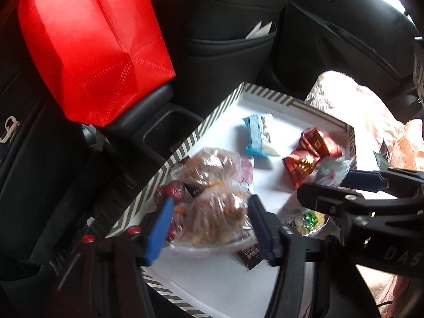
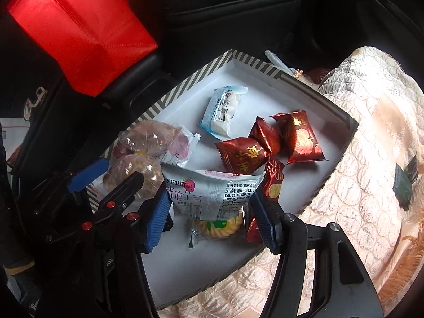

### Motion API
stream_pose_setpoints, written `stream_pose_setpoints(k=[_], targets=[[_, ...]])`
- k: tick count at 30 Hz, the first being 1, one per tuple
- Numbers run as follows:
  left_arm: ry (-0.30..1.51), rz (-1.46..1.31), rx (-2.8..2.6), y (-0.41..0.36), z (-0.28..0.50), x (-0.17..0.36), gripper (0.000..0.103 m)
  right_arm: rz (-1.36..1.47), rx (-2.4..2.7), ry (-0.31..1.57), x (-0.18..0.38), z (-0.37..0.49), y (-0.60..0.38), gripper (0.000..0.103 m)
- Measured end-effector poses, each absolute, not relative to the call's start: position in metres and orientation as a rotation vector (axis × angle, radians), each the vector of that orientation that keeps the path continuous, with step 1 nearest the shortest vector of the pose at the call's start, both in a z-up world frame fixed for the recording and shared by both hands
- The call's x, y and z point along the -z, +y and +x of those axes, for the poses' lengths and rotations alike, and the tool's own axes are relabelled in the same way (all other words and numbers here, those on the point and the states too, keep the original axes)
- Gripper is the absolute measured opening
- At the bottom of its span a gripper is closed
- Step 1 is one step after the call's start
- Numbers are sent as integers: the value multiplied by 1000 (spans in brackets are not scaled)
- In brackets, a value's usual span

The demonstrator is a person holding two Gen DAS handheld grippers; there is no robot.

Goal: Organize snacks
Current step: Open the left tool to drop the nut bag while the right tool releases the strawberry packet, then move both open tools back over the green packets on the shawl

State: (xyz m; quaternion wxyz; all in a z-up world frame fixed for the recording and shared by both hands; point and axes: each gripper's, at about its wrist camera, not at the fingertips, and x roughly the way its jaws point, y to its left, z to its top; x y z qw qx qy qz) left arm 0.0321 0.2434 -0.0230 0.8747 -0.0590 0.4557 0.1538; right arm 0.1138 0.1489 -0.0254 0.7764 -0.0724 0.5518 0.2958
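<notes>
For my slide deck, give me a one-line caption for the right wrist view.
Right tongs open around a white strawberry snack packet in a striped-rim tray of wrapped snacks.

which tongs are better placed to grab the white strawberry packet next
Right. The right tongs are open with the strawberry packet already between their fingers. The left tongs straddle the clear cookie bag on the tray's other side.

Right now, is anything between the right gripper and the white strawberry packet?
Nothing visible. The white strawberry packet lies between the open right gripper fingers, in the striped box. It partly covers a cookie packet.
</notes>
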Motion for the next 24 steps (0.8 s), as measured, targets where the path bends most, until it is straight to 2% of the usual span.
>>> stream_pose_setpoints(k=[2,12,17,24], targets=[[939,-113,-328,242,31,20,71,-116,-653,1189,23,116,146,67],[931,-97,-305,229,29,13,74,-54,-625,1172,12,111,124,67],[920,-65,-249,205,34,6,81,-44,-573,1125,-1,102,91,67],[937,-22,-138,161,49,3,82,-32,-480,1085,-14,102,35,67]])
